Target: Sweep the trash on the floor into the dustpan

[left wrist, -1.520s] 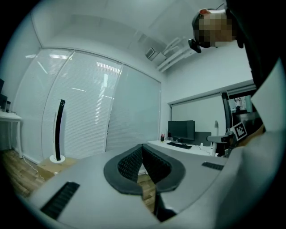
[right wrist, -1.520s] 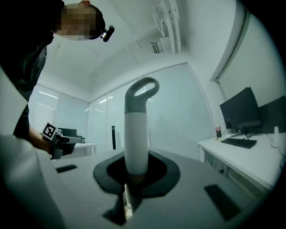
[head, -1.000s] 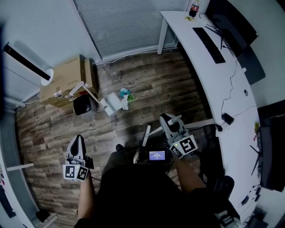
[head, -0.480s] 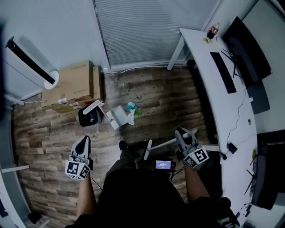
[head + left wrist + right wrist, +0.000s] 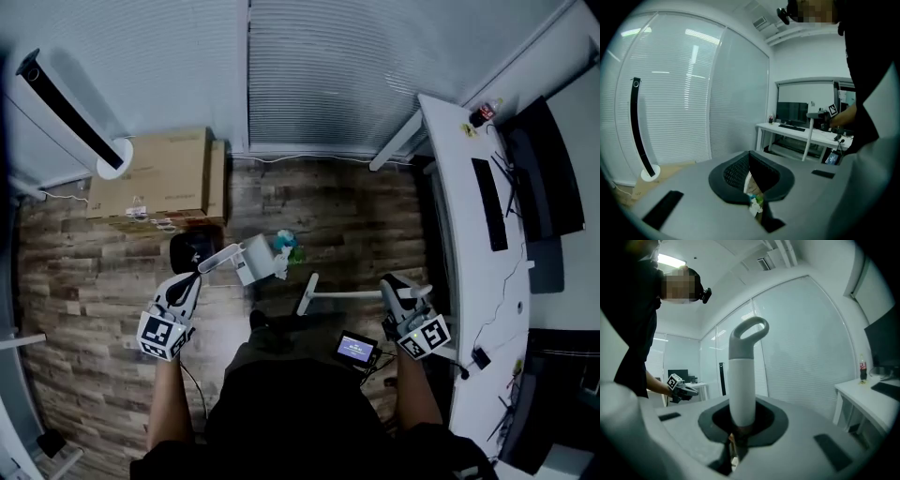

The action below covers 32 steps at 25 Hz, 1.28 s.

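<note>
Two tools, left tool [image 5: 194,278] closed, right tool [image 5: 388,281] clamping broom [image 5: 307,292].

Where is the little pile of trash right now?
In the head view the trash lies on the wooden floor near the middle of the picture, just right of the white dustpan and just above the far end of the broom.

Pale slatted blinds [image 5: 328,75] run right across the far wall, with a wood-plank floor [image 5: 356,211] below. Long white desk [image 5: 459,244] on the right, keyboard [image 5: 489,204] and dark monitor [image 5: 544,155] on top. Cardboard box [image 5: 159,178] sits left, a white tower fan [image 5: 66,108] beside it. Ceiling light [image 5: 670,260] is on.
</note>
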Available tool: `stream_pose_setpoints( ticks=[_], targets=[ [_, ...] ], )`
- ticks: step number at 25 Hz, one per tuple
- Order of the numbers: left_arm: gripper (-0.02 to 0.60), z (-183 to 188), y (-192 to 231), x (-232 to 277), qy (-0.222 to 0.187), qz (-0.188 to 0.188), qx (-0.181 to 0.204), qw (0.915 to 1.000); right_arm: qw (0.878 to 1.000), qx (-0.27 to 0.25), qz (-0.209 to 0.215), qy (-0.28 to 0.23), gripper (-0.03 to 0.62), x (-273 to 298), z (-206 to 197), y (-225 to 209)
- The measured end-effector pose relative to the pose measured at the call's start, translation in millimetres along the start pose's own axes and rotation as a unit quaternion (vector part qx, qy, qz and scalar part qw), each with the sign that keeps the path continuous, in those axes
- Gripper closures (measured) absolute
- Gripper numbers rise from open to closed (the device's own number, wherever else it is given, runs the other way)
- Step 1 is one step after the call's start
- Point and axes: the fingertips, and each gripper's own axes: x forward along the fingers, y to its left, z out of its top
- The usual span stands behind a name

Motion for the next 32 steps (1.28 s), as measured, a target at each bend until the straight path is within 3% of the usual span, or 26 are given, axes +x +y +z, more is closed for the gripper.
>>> stream_pose_setpoints(
  ticks=[2,4,7,9,14,16,18,22,26,28,32],
  targets=[
    [0.577,-6.9,8.5,14.4,0.028,-0.013,0.012,0.9994,1.000,-0.012,0.008,0.003,0.560,18.9,6.6,-11.4],
    [0.525,-18.7,11.7,32.0,0.071,-0.034,0.035,0.9963,0.999,-0.027,0.019,0.006,0.560,37.8,13.0,-24.6],
    [0.486,-41.3,9.0,57.0,0.152,-0.069,0.089,0.9820,0.998,-0.049,0.038,0.009,0.563,66.4,19.7,-46.4],
    [0.448,-58.6,5.6,71.7,0.214,-0.092,0.120,0.9651,0.997,-0.060,0.053,0.010,0.563,83.8,21.7,-64.2],
    [0.422,-100.0,1.0,99.9,0.356,-0.145,0.152,0.9104,0.990,-0.078,0.116,0.032,0.566,135.4,12.0,-106.4],
    [0.423,-110.5,2.0,105.3,0.391,-0.145,0.143,0.8977,0.983,-0.082,0.157,0.041,0.566,157.2,3.9,-117.2],
    [0.452,-116.1,-0.2,109.3,0.408,-0.139,0.123,0.8940,0.973,-0.097,0.197,0.067,0.566,174.3,-9.5,-126.3],
    [0.454,-115.9,-4.7,115.5,0.423,-0.129,0.083,0.8929,0.952,-0.128,0.253,0.114,0.566,202.3,-52.2,-151.0],
    [0.463,-120.4,-16.2,100.0,0.469,-0.139,0.062,0.8699,0.920,-0.171,0.312,0.167,0.569,224.6,-109.1,-150.2],
    [0.468,-122.7,-21.3,91.1,0.479,-0.139,0.043,0.8657,0.905,-0.190,0.334,0.181,0.569,234.1,-133.9,-144.4],
    [0.471,-125.6,-30.6,76.0,0.488,-0.135,0.016,0.8623,0.899,-0.198,0.357,0.156,0.572,257.2,-143.3,-128.9]
  ],
)
